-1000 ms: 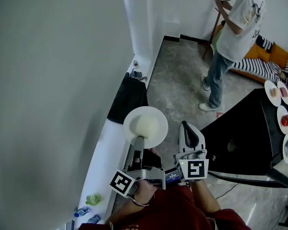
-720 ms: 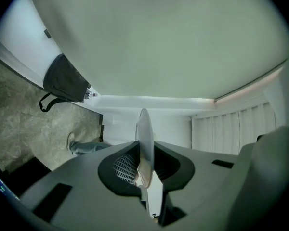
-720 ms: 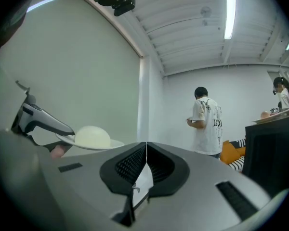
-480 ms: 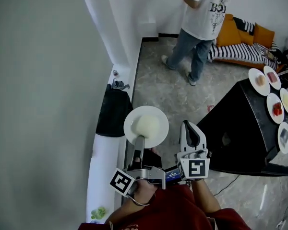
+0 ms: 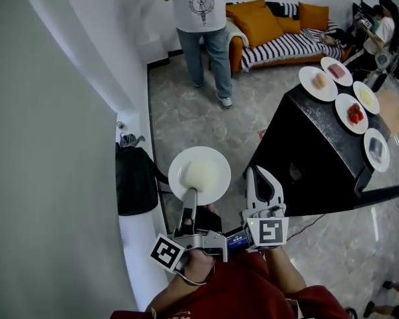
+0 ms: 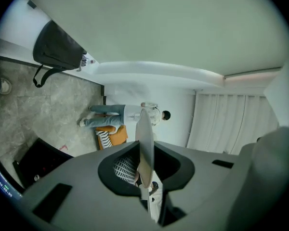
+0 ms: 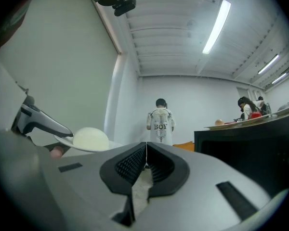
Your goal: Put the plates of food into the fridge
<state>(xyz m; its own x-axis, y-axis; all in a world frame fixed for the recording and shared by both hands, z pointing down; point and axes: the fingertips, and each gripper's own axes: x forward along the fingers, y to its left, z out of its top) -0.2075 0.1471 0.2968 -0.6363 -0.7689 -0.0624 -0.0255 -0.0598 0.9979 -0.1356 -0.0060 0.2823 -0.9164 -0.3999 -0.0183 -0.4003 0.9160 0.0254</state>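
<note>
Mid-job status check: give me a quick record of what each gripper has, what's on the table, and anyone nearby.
Left gripper: shut on the rim of a white plate carrying a pale dome of food
Right gripper: jaws together, nothing between them
Black table: five plates of food along its far edge
Person: standing ahead, near the sofa

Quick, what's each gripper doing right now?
Left gripper: closed on the plate, gripping its rim.
Right gripper: closed, holding nothing.
</note>
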